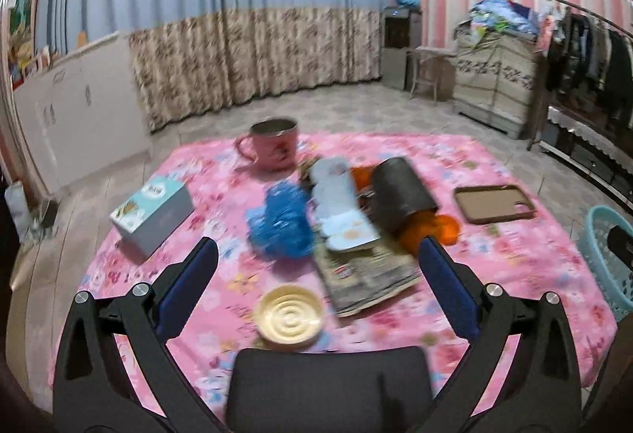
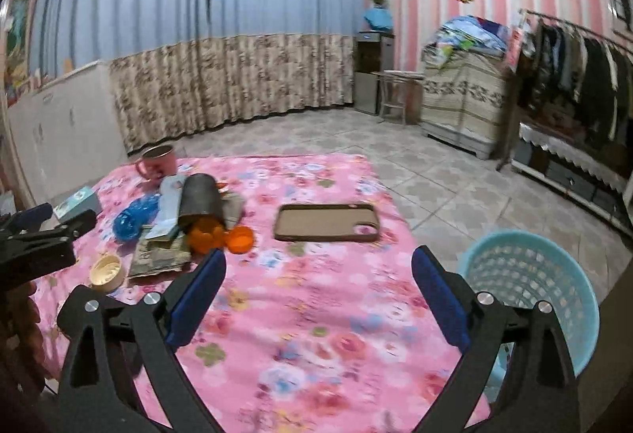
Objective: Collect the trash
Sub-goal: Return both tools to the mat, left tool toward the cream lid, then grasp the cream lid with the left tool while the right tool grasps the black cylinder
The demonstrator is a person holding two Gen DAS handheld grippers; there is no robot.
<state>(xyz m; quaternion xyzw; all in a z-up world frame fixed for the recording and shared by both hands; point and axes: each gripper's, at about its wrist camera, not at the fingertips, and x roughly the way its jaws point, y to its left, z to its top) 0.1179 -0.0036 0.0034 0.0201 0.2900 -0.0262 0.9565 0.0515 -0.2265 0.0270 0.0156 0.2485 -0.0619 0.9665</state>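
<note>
Left tongs (image 1: 318, 255): spread wide, empty, tilted down over the pink floral bench (image 1: 514, 255). Right tongs (image 2: 318, 267): likewise spread, nothing between the pads. Trash pile, namely blue wrapper (image 1: 279, 221), crumpled papers (image 1: 368, 271), dark tube (image 1: 399, 195), orange scraps (image 1: 443, 229): at 12 o'clock of the left tongs, at 10 o'clock of the right. Cream lid (image 1: 288, 316): just below the left tongs' gap. Blue basket (image 2: 530, 294): at 3 o'clock of the right tongs, beside the bench.

pink mug (image 1: 273, 146), tissue box (image 1: 152, 215), phone case (image 2: 326, 221)
</note>
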